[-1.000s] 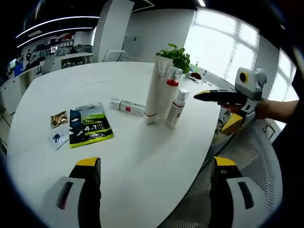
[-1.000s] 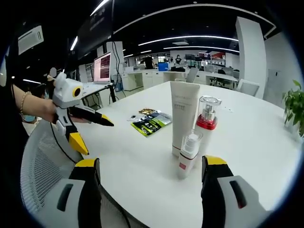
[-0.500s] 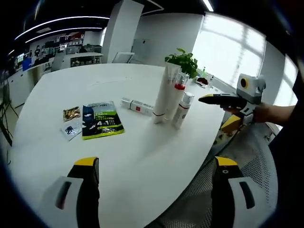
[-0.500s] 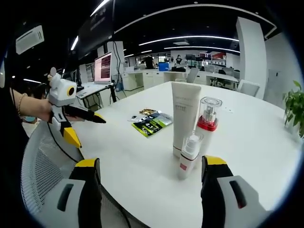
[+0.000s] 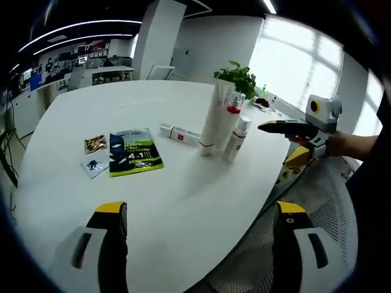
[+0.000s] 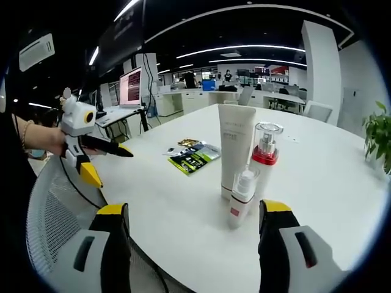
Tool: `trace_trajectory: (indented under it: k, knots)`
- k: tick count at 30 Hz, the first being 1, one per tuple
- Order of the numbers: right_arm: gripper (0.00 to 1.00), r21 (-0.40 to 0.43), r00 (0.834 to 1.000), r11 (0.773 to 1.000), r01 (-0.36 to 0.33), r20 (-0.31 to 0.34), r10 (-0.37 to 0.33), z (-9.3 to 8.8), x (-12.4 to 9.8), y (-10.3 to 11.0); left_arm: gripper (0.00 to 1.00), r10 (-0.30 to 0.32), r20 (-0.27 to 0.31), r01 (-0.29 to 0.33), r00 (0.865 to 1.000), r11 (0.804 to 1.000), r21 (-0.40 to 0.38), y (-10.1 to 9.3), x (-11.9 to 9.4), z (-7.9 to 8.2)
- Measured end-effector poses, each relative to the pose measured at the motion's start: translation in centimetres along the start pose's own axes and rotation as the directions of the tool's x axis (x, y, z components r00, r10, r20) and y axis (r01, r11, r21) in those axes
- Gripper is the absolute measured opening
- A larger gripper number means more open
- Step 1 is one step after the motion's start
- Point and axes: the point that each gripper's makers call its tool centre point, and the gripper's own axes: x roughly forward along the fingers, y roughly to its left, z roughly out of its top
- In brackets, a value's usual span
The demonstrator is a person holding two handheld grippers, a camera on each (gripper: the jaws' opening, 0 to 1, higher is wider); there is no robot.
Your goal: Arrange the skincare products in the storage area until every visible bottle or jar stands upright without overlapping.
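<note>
Lying flat near the tabletop's middle, the light, rigid boxed tube (image 5: pixel 179 133) needed a mid-body grip; both hand-held grippers (image 5: pixel 194 256) (image 6: pixel 190 250) were apart, empty.

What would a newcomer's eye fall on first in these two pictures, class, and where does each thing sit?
First comes the upright cluster near the white table's edge: a tall white tube, a red-collared pump bottle and a small spray bottle in front. Next, a dark green packet lies flat toward the table's middle, with a slim white box lying on its side behind the cluster. Beyond the edge, each view catches the other yellow-tipped gripper: the left gripper and the right gripper.
</note>
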Motion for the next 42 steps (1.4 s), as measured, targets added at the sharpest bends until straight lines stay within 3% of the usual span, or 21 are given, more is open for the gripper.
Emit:
trace_trajectory:
  k: [19,37,42]
  knots:
    - [0.86,0.008,1.0,1.0,0.015,-0.008,-0.015,-0.2,-0.1,-0.2,0.91,-0.038,-0.035,0.042,0.999,0.99,0.135,1.8,3.3,3.4]
    - [0.86,0.038,0.998,0.998,0.059,-0.017,-0.058,-0.6,-0.2,-1.1,0.84,-0.108,-0.095,0.13,0.99,0.953,0.272,4.5,9.4,7.9]
    - [0.86,0.052,0.997,0.996,0.075,-0.022,-0.074,-0.7,-0.2,-1.4,0.82,-0.131,-0.125,0.164,0.983,0.935,0.316,4.8,11.3,8.6]
